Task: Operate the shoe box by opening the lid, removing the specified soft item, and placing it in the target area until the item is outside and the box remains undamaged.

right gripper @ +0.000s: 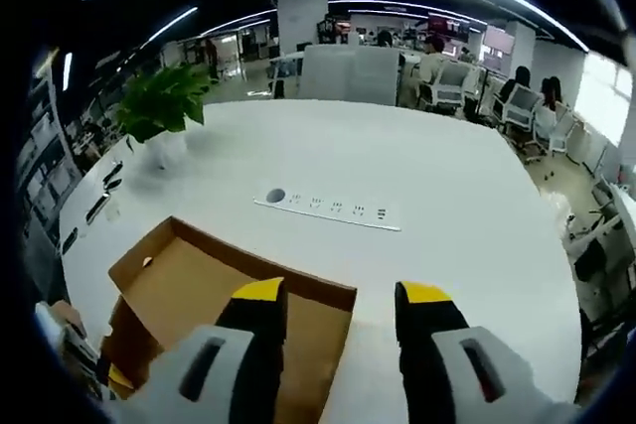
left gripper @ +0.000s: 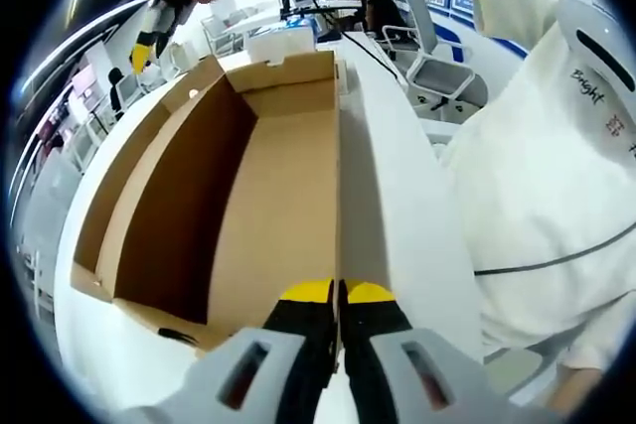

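Above the shoe box (right gripper: 199, 295), spread right gripper (right gripper: 340, 307)

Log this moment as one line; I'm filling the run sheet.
box: open, inside bare | left gripper: shut on the box's wall | right gripper: open above box | soft item: unseen

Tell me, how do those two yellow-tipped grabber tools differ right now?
The left gripper has its jaws pressed together, seemingly pinching the upright edge of the cardboard box; the right gripper has its jaws spread apart with nothing between them. The left one sits low against the box wall; the right one hangs above the box and the white table. Both have yellow tips on black fingers with grey bodies.
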Motion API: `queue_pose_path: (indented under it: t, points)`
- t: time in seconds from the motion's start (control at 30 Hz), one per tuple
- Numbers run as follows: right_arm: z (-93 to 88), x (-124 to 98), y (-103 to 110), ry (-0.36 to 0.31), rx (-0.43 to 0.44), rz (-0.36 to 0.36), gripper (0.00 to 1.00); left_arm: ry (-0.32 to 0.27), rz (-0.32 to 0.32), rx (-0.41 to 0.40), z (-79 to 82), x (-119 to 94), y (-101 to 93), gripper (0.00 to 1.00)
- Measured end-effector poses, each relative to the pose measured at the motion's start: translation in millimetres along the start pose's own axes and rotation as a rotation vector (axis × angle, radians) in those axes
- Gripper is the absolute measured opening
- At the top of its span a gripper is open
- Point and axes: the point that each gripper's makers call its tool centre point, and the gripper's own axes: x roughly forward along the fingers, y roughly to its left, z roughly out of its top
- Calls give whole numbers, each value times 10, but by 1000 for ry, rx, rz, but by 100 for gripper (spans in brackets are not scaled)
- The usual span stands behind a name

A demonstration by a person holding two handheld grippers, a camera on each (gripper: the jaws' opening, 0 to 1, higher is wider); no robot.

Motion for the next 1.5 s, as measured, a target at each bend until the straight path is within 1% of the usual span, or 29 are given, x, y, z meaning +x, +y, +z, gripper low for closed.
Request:
queue_pose_path:
  t: [0.03,0.1,0.13,0.2,0.23,0.33,0.4,0.43,0.5,0.53,0.57,0.6,0.63,0.7,0.73,0.8,0.83,0.87,0.9,0.93,0.97,1.03,1.1,1.13,1.2,1.3,1.37,1.4,1.5]
  points:
    - [-54,36,-7,23,5,-8,40,1,-1,0,1,1,-2,1]
    - [-98,74,-21,29,-18,-20,42,2,-3,-2,2,2,-7,1]
    - [-154,107,-35,43,-20,-32,43,1,-4,-2,0,3,-12,1]
    - [-162,134,-67,47,-16,-32,42,0,-4,-2,0,7,-26,1]
    - [-185,149,-116,58,7,-49,40,0,-3,-2,-1,8,-30,1]
    - [-233,179,-205,73,18,-68,32,0,-2,-1,0,11,-38,1]
    - [-264,201,-239,82,5,-73,25,-1,-3,2,2,12,-43,1]
    - [-274,209,-275,85,-19,-84,22,0,-3,1,3,13,-46,1]
    - [-227,256,-333,77,-16,-87,22,0,-4,0,3,14,-49,1]
    - [-259,293,-291,78,30,-53,22,0,-4,1,5,16,-53,1]
    - [-265,306,-265,77,48,-35,23,-1,-5,0,3,15,-39,1]
    - [-200,356,-324,82,59,-31,24,-2,-5,1,2,14,-34,1]
    - [-179,381,-353,78,60,-35,23,-3,-5,0,3,14,-33,1]
    - [-224,389,-351,91,49,-46,23,-2,-5,0,2,14,-19,1]
    - [-283,373,-299,94,46,-45,23,-1,-4,1,1,15,-11,1]
    - [-247,412,-314,104,41,-43,23,0,-4,1,-1,15,-2,1]
    - [-242,447,-318,121,-5,-44,23,0,-4,2,-2,15,7,1]
    - [-235,468,-357,139,-20,-64,23,0,-4,3,-2,15,9,1]
    - [-223,482,-385,142,-37,-83,24,-1,-6,0,-4,14,17,1]
    - [-279,465,-334,136,-46,-95,23,0,-8,-3,-4,14,20,1]
    - [-289,481,-314,140,-35,-86,22,2,-9,-1,-5,15,23,1]
    - [-427,481,-201,169,19,-53,22,2,-7,1,-7,14,27,1]
    - [-482,500,-204,180,-1,-67,22,0,-6,3,-8,12,30,1]
    - [-550,506,-225,201,-18,-90,21,-2,-7,4,-10,11,32,1]
    - [-593,529,-227,206,-50,-98,19,-1,-9,8,-10,10,32,1]
    - [-659,579,-255,211,-30,-107,18,0,-11,12,-12,10,32,1]
    - [-763,603,-232,232,-11,-100,18,-1,-10,11,-11,9,33,1]
    - [-810,583,-222,244,-2,-100,15,-1,-10,10,-11,9,33,1]
    - [-844,595,-206,248,1,-99,11,-2,-14,11,-11,5,31,1]
